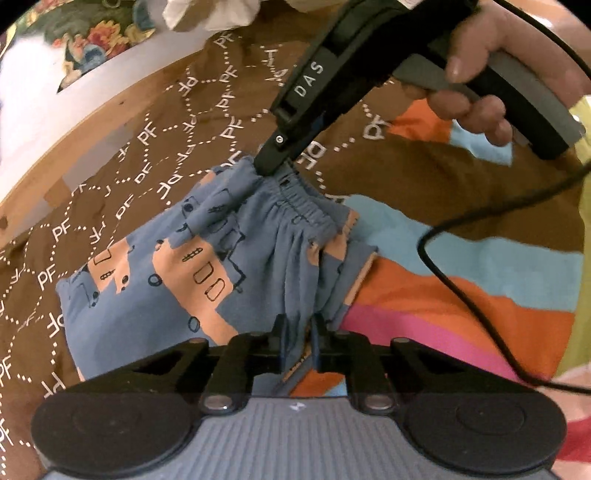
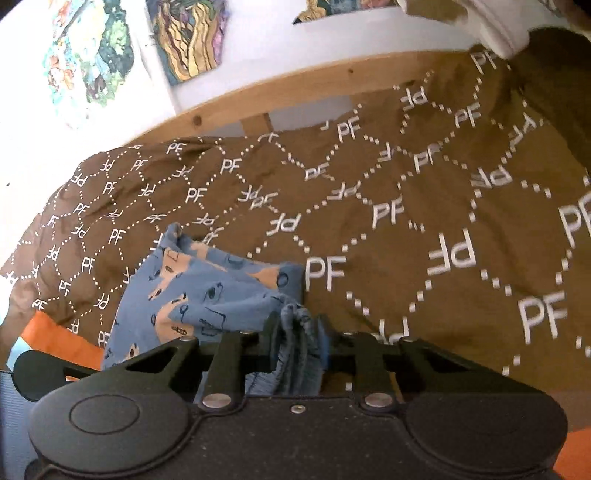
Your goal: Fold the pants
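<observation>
The pants are small and blue with orange vehicle prints. They lie bunched on a brown bedspread printed with white "PF" letters. My left gripper is shut on a fold of the blue cloth near one end. My right gripper shows in the left wrist view, pinching the elastic waistband. In the right wrist view my right gripper is shut on gathered blue waistband cloth, with the rest of the pants trailing left.
A striped orange, pink and light-blue cover lies right of the pants. A wooden bed rail and white wall with colourful pictures stand behind. A black cable hangs from the right gripper's handle. White cloth lies at the far edge.
</observation>
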